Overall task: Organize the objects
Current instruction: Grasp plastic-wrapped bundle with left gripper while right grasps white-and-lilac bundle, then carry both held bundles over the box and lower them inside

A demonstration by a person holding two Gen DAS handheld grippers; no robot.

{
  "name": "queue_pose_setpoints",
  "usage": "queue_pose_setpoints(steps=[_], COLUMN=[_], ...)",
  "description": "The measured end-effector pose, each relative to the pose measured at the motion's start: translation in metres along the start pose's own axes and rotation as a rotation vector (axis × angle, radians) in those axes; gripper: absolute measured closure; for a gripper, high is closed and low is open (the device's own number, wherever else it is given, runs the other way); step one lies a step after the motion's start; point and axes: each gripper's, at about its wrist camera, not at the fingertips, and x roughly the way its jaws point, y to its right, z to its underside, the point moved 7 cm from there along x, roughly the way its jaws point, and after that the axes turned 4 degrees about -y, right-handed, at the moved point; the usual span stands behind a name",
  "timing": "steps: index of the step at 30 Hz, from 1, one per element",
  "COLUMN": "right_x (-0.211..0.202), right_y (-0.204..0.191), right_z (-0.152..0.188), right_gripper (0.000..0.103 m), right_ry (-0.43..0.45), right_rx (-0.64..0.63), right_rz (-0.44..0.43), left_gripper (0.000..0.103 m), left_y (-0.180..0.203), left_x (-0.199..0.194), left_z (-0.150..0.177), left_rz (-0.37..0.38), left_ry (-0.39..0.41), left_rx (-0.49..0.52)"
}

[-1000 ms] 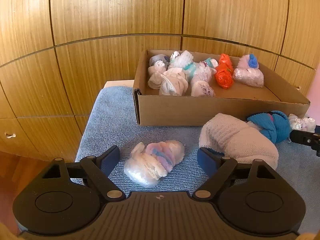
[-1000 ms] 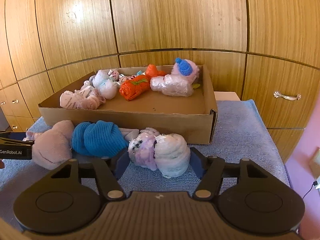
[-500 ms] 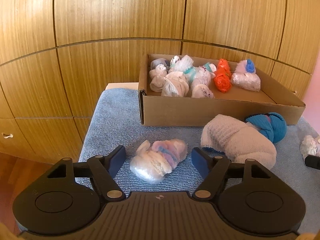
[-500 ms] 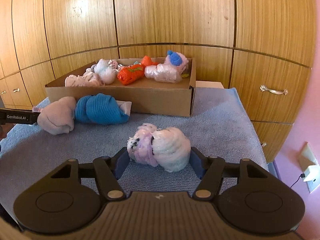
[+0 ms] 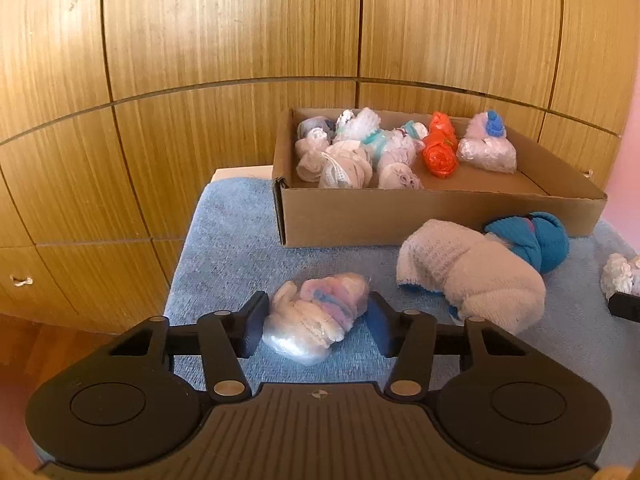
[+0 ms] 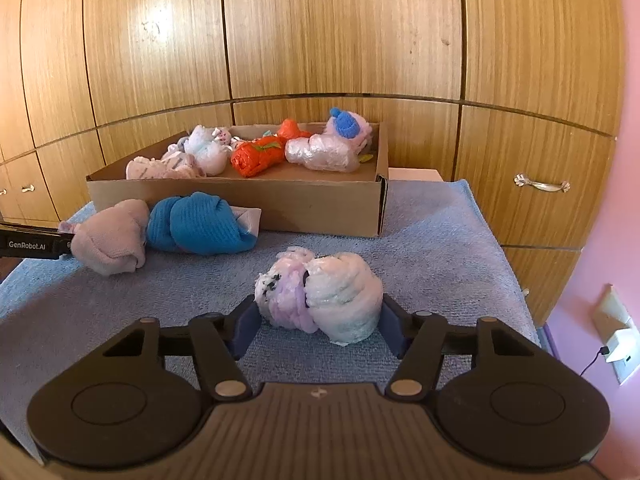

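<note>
A pink-and-blue bundle in clear wrap (image 5: pixel 312 324) lies on the blue towel (image 5: pixel 224 240). My left gripper (image 5: pixel 317 306) is closing on it, and both pads touch its sides. My right gripper (image 6: pixel 318 312) is shut on a white-and-purple wrapped bundle (image 6: pixel 332 292) and is still closing a little. Behind them stands the cardboard box (image 5: pixel 400 216), which holds several wrapped bundles, one of them orange (image 5: pixel 440 152). In front of the box lie a pale pink sock roll (image 5: pixel 472 276) and a blue one (image 5: pixel 540 240).
Wooden cabinet doors (image 5: pixel 240 40) stand behind the box, one with a metal handle (image 6: pixel 542 185). The towel's left edge drops to a wooden floor (image 5: pixel 40 344). A wall socket with a plug (image 6: pixel 620 344) sits on the pink wall at the right.
The left jaws have drawn in from wide apart until they reach the pink-and-blue bundle. The right gripper has pulled back from the box, taking the white-and-purple bundle with it.
</note>
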Motion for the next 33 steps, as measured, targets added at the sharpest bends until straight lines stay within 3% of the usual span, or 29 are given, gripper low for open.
queue_pose_setpoints(steps=[8, 12, 20, 28, 33], right_x=[-0.036, -0.052, -0.071, -0.054, -0.018], right_y=[0.014, 0.031, 0.043, 0.031, 0.017], right_z=[0.015, -0.003, -0.078, -0.126, -0.131], right_gripper=[0.045, 0.045, 0.045, 0.045, 0.044], right_ry=[0.004, 0.041, 0.141, 0.129, 0.024], right_rx=[0.006, 0.0, -0.074, -0.161, -0.228], right_rz=[-0.001, 0.023, 0.011, -0.08, -0.161], left_gripper=[0.044, 0.044, 0.044, 0.044, 0.044], left_y=[-0.004, 0.009, 0.059, 0.101, 0.114], left_x=[-0.042, -0.063, -0.077, -0.047, -0.011], left_z=[0.005, -0.027, -0.109, -0.149, -0.145], left_rz=[0.046, 0.071, 0.15, 0.261, 0.313], left_ry=[-0.009, 0.041, 0.102, -0.012, -0.145], left_rx=[0.034, 0.096, 0.24, 0.306, 0.373])
